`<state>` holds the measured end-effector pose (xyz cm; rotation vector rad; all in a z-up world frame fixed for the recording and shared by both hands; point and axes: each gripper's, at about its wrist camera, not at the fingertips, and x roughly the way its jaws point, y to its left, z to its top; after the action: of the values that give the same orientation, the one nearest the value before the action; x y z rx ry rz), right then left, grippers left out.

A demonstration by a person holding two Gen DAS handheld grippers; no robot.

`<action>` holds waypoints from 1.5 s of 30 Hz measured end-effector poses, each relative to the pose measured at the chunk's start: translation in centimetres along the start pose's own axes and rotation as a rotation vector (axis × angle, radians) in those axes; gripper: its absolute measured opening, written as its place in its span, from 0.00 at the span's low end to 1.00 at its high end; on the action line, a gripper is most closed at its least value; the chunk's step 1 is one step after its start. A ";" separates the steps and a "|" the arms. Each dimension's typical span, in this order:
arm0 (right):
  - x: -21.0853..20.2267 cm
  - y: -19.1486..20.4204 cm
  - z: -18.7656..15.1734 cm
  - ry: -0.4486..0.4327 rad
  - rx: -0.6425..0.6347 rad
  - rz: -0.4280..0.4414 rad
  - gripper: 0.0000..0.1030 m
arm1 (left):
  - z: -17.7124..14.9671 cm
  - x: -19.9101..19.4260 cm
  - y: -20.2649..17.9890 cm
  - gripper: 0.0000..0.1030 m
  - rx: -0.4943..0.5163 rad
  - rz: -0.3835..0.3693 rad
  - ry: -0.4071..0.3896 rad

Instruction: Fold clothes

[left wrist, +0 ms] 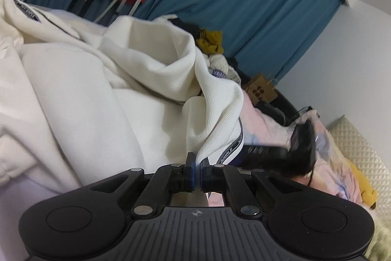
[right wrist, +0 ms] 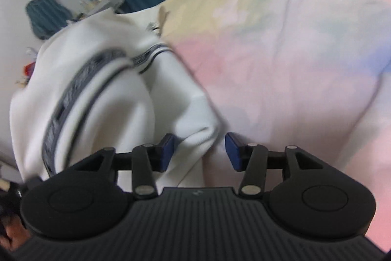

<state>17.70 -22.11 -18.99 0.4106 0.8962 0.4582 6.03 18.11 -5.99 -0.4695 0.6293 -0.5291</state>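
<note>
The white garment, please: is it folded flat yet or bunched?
Bunched: the white garment lies in loose rumpled folds, one edge pinched in the left claw.

1. The left wrist view sits close behind the white garment (left wrist: 97,94), facing across the bed toward the blue curtain (left wrist: 256,4).
2. The right wrist view looks steeply down, close over the same garment (right wrist: 97,94) and the pastel bedspread (right wrist: 281,40) beside it.

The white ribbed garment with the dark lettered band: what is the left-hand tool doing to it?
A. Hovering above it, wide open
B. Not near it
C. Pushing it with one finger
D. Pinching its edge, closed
D: the left tool has its blue pads closed together on the edge of the white ribbed garment with the dark lettered band, which rises from the pinch.
</note>
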 end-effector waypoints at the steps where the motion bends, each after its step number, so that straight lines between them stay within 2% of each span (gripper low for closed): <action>1: 0.2 0.0 -0.1 -0.024 0.005 0.012 0.26 | -0.1 -0.2 0.0 0.04 0.003 -0.006 -0.010; 2: 0.4 0.0 -0.1 -0.044 0.014 0.022 0.15 | -0.2 -0.3 -0.1 0.04 0.008 -0.012 -0.019; 3: 0.6 0.1 0.2 -0.051 0.040 0.025 0.12 | -0.1 -0.3 -0.4 0.04 0.018 -0.015 -0.026; 6: -0.8 0.8 1.3 -0.120 0.060 0.035 0.09 | -0.5 -0.5 -1.2 0.04 0.044 -0.044 -0.059; 10: -5.9 1.7 3.3 -0.271 0.044 0.013 0.08 | -0.3 0.1 -3.0 0.04 0.091 -0.124 -0.098; 12: -9.1 1.6 4.3 -0.372 0.025 -0.037 0.07 | -0.2 0.0 -3.6 0.04 0.109 -0.156 -0.091; 15: -14.0 0.4 5.8 -0.527 0.024 -0.136 0.07 | -0.9 0.5 -4.2 0.04 0.138 -0.164 -0.056; 19: -19.0 -2.2 6.7 -0.647 -0.005 -0.300 0.08 | -2.3 2.0 -5.2 0.04 0.192 -0.144 0.014; 22: -20.1 -6.4 6.5 -0.637 0.009 -0.392 0.08 | -3.3 3.5 -6.1 0.04 0.255 -0.126 0.056; 25: -18.7 -12.0 4.9 -0.531 0.203 -0.422 0.09 | -3.9 4.9 -6.6 0.04 0.295 -0.103 0.087; 28: -17.9 -16.9 2.1 -0.435 0.506 -0.343 0.11 | -4.5 5.6 -7.0 0.04 0.319 -0.085 0.112; 30: -18.6 -18.2 0.3 -0.445 0.670 -0.277 0.11 | -4.8 6.0 -7.2 0.04 0.336 -0.073 0.123; 32: -19.7 -18.1 -1.0 -0.477 0.758 -0.246 0.11 | -5.0 6.3 -7.4 0.04 0.353 -0.060 0.131; 35: -22.1 -15.1 -1.6 -0.558 0.701 -0.361 0.12 | -4.7 7.4 -7.8 0.04 0.375 -0.034 0.155; 37: -23.1 -13.8 -1.4 -0.590 0.632 -0.373 0.12 | -5.1 7.7 -8.0 0.04 0.391 -0.014 0.183; 38: -23.4 -13.2 -1.3 -0.600 0.604 -0.373 0.13 | -5.2 7.6 -8.1 0.04 0.397 -0.008 0.188; 41: -23.0 -12.7 -1.4 -0.570 0.591 -0.313 0.23 | -5.7 7.4 -8.3 0.05 0.412 0.008 0.202; 43: -22.2 -12.3 -1.6 -0.547 0.596 -0.286 0.36 | -5.7 7.3 -8.3 0.05 0.407 0.012 0.196; 45: -21.3 -11.9 -1.3 -0.514 0.615 -0.274 0.38 | -5.6 7.2 -8.5 0.05 0.401 0.014 0.186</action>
<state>7.56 -43.27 -12.19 0.9058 0.5593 -0.1907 4.60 5.97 -8.31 -0.0374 0.6834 -0.6724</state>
